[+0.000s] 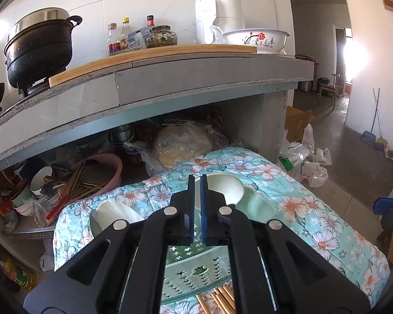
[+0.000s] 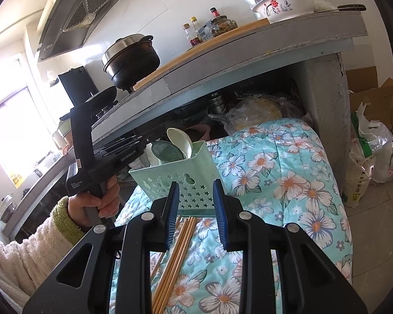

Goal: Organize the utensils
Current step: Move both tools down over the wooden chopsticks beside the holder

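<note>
Fingers: left pinched, right parted

Left gripper [image 1: 197, 180] nearly closed above green basket [image 2: 179, 180], nothing visibly between. Right gripper [image 2: 195, 187] partly spread, holding nothing. Basket with spoons [image 2: 179, 137] on floral cloth [image 2: 288, 183]; chopsticks [image 2: 175, 256] beside it.

"GenRobot.AI" on left tongs [image 2: 144, 144] body, "Data Acquisition System" on its handle

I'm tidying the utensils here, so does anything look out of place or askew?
Yes. The pale green perforated plastic basket sits tilted on the floral quilt, spoons leaning out. The wooden chopsticks lie loose on the quilt beside it, not inside. The left gripper, shut, grips the basket's rim.
</note>
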